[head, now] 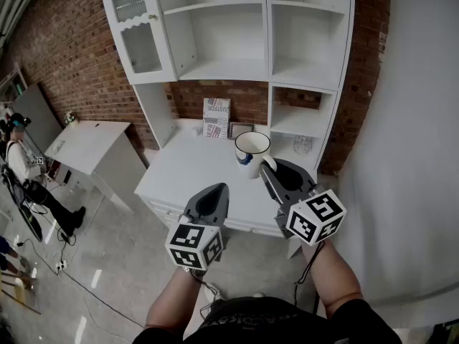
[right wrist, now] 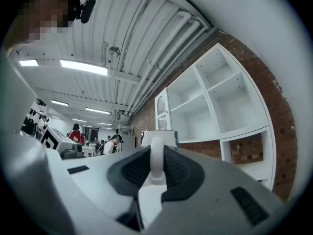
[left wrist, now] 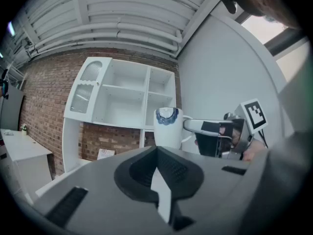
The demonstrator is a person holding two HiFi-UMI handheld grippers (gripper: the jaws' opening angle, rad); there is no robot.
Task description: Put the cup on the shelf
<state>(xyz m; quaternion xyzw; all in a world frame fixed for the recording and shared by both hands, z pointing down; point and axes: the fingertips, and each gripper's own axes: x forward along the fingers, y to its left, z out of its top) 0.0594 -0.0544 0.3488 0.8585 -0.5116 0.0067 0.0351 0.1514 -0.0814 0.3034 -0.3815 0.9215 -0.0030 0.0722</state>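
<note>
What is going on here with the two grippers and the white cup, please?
A person is holding a gripper in each hand in front of a white shelf unit against a brick wall. The right gripper is clamped on the handle of the white cup and holds it upright above the white counter, not yet on a shelf. The left gripper is beside it with its jaws together, holding nothing.

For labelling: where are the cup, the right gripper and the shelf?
cup (head: pixel 252 146), head view, inside its open mouth.
right gripper (head: pixel 271 169), head view, between its fingertips at the handle.
shelf (head: pixel 228 69), head view, bare middle board.
</note>
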